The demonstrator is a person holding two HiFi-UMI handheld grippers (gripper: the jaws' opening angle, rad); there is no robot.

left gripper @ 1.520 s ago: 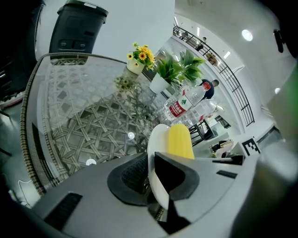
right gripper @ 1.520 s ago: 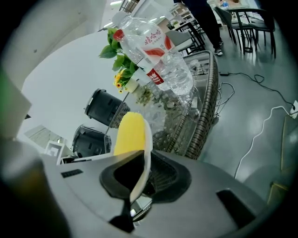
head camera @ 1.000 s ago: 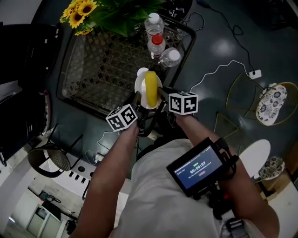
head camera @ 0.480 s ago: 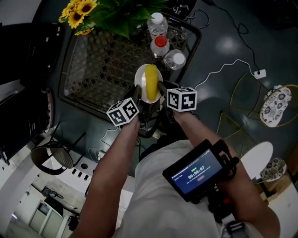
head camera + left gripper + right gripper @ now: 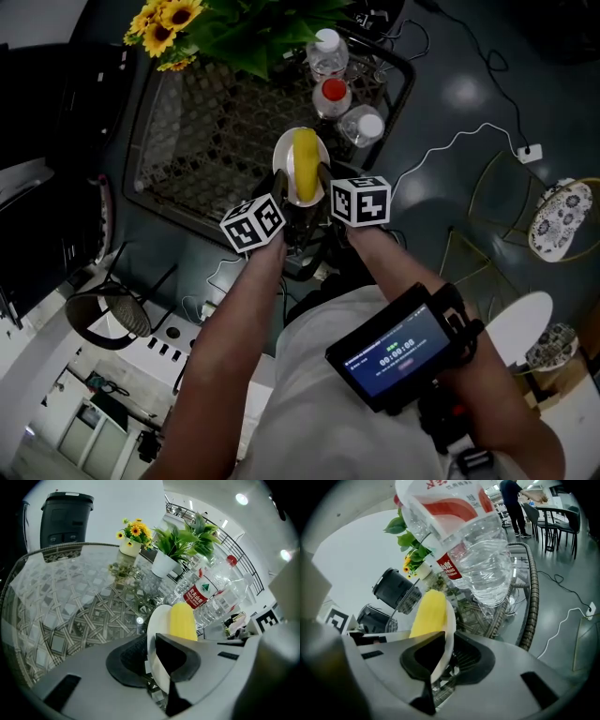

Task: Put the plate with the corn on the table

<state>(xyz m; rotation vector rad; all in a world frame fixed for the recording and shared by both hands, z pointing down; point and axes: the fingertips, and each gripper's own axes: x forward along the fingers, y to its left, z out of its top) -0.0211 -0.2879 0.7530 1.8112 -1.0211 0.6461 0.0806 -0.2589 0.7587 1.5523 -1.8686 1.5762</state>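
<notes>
A white plate (image 5: 284, 155) with a yellow corn cob (image 5: 304, 165) on it hangs over the near edge of the glass-topped woven table (image 5: 206, 131). My left gripper (image 5: 284, 195) is shut on the plate's left rim and my right gripper (image 5: 322, 189) is shut on its right rim. In the left gripper view the plate (image 5: 158, 620) stands edge-on between the jaws of the left gripper (image 5: 153, 654), with the corn (image 5: 182, 621) to its right. In the right gripper view the plate's rim (image 5: 449, 626) sits in the right gripper (image 5: 439, 654), with the corn (image 5: 429, 613) to its left.
Three water bottles (image 5: 335, 94) stand at the table's far right corner, just beyond the plate; one bottle (image 5: 464, 541) looms close in the right gripper view. Sunflowers (image 5: 167, 21) and green plants fill the far edge. A wire chair (image 5: 98, 319) and patterned stools (image 5: 553, 214) stand on the floor.
Both grippers have carried the plate with the corn a little forward, from beside the table's near edge to over it, closer to the bottles.
</notes>
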